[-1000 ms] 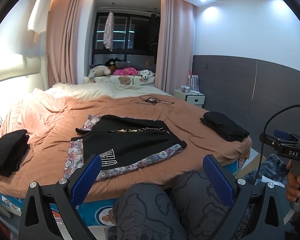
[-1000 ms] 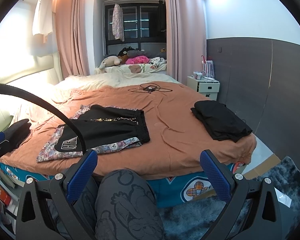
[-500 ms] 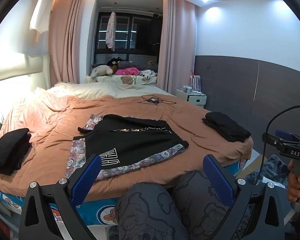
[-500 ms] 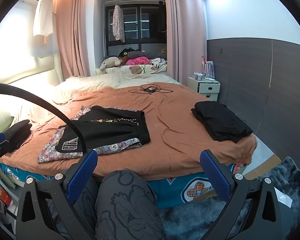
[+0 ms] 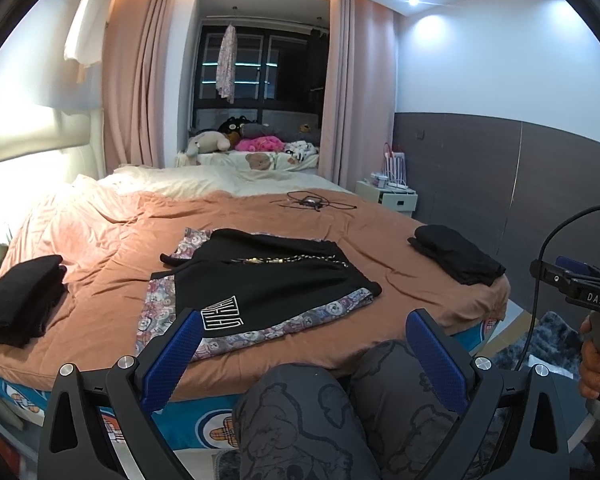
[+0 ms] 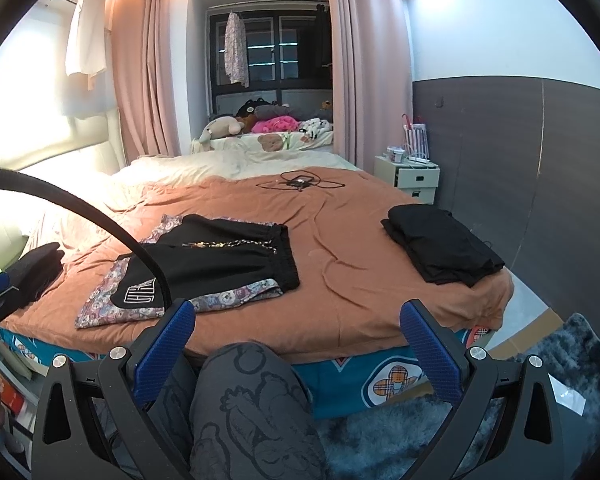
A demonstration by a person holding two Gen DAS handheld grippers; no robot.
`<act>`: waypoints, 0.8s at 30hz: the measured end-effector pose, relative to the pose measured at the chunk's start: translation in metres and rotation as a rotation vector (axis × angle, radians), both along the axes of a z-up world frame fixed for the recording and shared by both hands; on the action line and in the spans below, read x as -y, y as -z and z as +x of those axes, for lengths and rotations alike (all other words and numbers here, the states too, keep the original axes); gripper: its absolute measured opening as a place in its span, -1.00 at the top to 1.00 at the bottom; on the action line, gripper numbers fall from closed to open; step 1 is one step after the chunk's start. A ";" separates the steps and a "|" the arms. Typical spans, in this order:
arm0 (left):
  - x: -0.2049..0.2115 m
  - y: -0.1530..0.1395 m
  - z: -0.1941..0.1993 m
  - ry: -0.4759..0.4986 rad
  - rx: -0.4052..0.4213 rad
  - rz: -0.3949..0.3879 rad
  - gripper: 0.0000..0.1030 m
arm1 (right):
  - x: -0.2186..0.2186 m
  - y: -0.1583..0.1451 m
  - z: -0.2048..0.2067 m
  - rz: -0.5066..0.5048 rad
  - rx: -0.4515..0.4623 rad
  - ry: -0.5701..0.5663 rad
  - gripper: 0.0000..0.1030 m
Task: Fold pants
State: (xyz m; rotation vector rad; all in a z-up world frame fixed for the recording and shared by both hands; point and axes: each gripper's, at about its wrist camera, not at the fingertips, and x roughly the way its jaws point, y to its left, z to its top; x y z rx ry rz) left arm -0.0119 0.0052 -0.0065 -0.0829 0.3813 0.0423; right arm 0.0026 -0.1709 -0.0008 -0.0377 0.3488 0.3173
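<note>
Black shorts (image 5: 268, 284) with a white logo lie flat on a bear-print garment (image 5: 160, 304) on the brown bedspread; they also show in the right wrist view (image 6: 220, 268). My left gripper (image 5: 304, 340) is open and empty, held off the bed's near edge above my knees. My right gripper (image 6: 296, 328) is open and empty, also short of the bed. Folded black clothes (image 5: 456, 256) lie at the bed's right corner, and another black pile (image 5: 20, 300) lies at the left.
The bed's near edge (image 6: 340, 340) runs in front of both grippers. A cable and device (image 6: 300, 182) lie far on the bed. A white nightstand (image 6: 412, 176) stands right of the bed. A grey rug (image 6: 500, 420) covers the floor.
Both views have shifted slightly, the left one a little upward. The clothes have not moved. Both grippers stay open.
</note>
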 end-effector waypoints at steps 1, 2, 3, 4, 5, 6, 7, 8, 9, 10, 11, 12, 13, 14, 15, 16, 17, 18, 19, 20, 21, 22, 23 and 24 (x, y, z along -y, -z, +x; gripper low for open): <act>0.000 0.000 0.000 -0.002 -0.001 0.001 -0.99 | 0.000 0.001 0.001 0.000 0.001 0.001 -1.00; 0.000 0.000 0.000 -0.003 0.000 0.002 -0.99 | 0.000 0.002 0.001 -0.002 0.001 0.003 -1.00; -0.001 0.001 0.000 -0.005 -0.001 0.001 -0.99 | 0.000 0.003 0.002 -0.003 -0.002 0.005 -1.00; -0.001 0.001 0.000 -0.005 -0.002 -0.003 -0.99 | 0.000 0.004 0.004 -0.002 -0.008 0.007 -1.00; -0.003 0.002 0.000 -0.004 -0.002 -0.006 -0.99 | 0.000 0.005 0.006 -0.001 -0.015 0.009 -1.00; -0.004 0.002 0.000 -0.006 -0.003 -0.008 -0.99 | 0.000 0.006 0.007 0.000 -0.020 0.010 -1.00; -0.005 0.003 0.001 -0.008 -0.006 -0.009 -0.99 | -0.001 0.007 0.009 -0.001 -0.024 0.012 -1.00; -0.006 0.004 0.002 -0.009 -0.008 -0.011 -0.99 | -0.001 0.006 0.010 -0.001 -0.024 0.012 -1.00; -0.008 0.004 0.003 -0.011 -0.010 -0.013 -0.99 | -0.002 0.006 0.012 -0.003 -0.025 0.012 -1.00; -0.010 0.005 0.005 -0.012 -0.012 -0.015 -0.99 | -0.002 0.006 0.013 -0.003 -0.025 0.012 -1.00; -0.012 0.005 0.006 -0.014 -0.014 -0.018 -0.99 | -0.003 0.005 0.015 -0.001 -0.027 0.011 -1.00; -0.014 0.006 0.008 -0.018 -0.018 -0.021 -0.99 | -0.004 0.005 0.017 0.000 -0.028 0.009 -1.00; -0.017 0.006 0.011 -0.021 -0.021 -0.023 -0.99 | -0.004 0.005 0.019 0.001 -0.030 0.008 -1.00; -0.019 0.008 0.013 -0.022 -0.024 -0.026 -0.99 | -0.004 0.005 0.021 0.002 -0.031 0.007 -1.00; -0.021 0.008 0.015 -0.023 -0.027 -0.029 -0.99 | -0.005 0.005 0.024 0.004 -0.033 0.004 -1.00; -0.024 0.009 0.017 -0.026 -0.030 -0.032 -0.99 | -0.005 0.005 0.027 0.006 -0.036 0.002 -1.00; -0.027 0.010 0.020 -0.030 -0.033 -0.035 -0.99 | -0.005 0.005 0.030 0.009 -0.040 -0.001 -1.00; -0.029 0.012 0.023 -0.033 -0.036 -0.039 -0.99 | -0.004 0.006 0.033 0.012 -0.042 -0.006 -1.00; -0.032 0.013 0.026 -0.036 -0.040 -0.045 -0.99 | -0.005 0.006 0.036 0.016 -0.046 -0.012 -1.00; -0.036 0.014 0.029 -0.041 -0.045 -0.052 -0.99 | -0.005 0.007 0.040 0.020 -0.050 -0.019 -1.00; -0.040 0.016 0.033 -0.046 -0.052 -0.060 -0.99 | -0.005 0.007 0.043 0.024 -0.052 -0.024 -1.00; -0.043 0.018 0.036 -0.051 -0.058 -0.064 -0.99 | -0.004 0.008 0.047 0.028 -0.057 -0.030 -1.00; -0.047 0.020 0.039 -0.057 -0.064 -0.071 -0.99 | -0.004 0.009 0.053 0.029 -0.064 -0.034 -1.00; -0.051 0.021 0.042 -0.062 -0.067 -0.076 -0.99 | -0.004 0.009 0.057 0.029 -0.070 -0.037 -1.00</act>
